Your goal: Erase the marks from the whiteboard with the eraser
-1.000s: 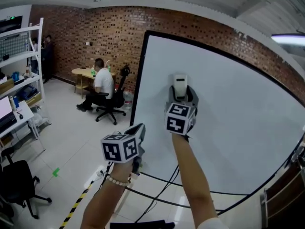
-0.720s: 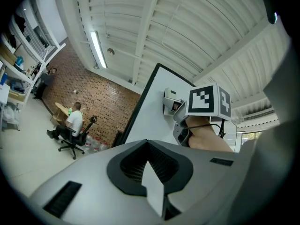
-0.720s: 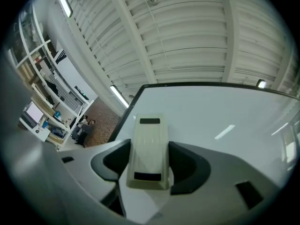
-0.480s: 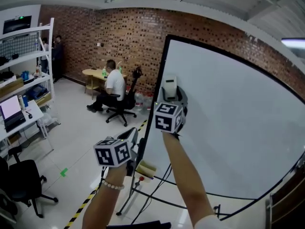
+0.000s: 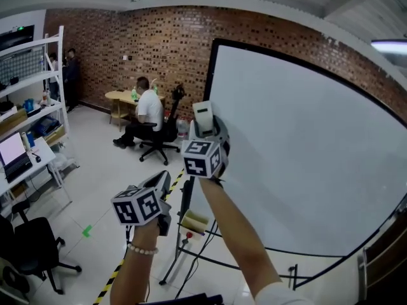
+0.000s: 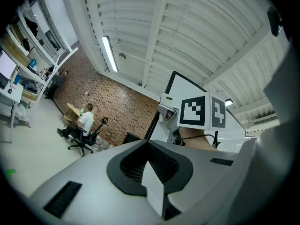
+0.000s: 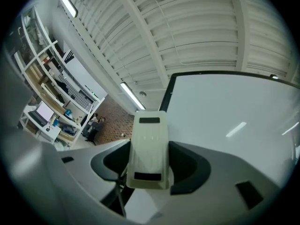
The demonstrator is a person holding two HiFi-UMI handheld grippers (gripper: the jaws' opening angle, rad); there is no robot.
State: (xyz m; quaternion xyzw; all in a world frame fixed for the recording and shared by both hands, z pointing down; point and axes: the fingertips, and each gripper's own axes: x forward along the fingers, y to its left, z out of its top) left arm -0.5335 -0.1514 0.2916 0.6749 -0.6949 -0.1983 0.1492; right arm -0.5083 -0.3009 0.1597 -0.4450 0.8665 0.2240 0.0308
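- Right gripper (image 5: 203, 129): raised at the left edge of the whiteboard (image 5: 305, 157). Jaws clamped on the eraser (image 7: 149, 144).
- Eraser: pale block with a dark slot near each end. It stands upright between the jaws and projects past their tips. In the head view it lies just beside the board's black frame, near the upper left corner. Contact with the board surface cannot be confirmed.
- Left gripper (image 6: 151, 172): held lower and to the left of the right gripper, off the board and over the floor. Jaws pressed together, nothing between them.
- Whiteboard: large, black-framed, carried on a stand (image 5: 184, 230).
- Surroundings: brick wall (image 5: 159, 49) behind. A person (image 5: 147, 112) sits at a table (image 5: 117, 96). Shelving (image 5: 38, 107) stands on the left.
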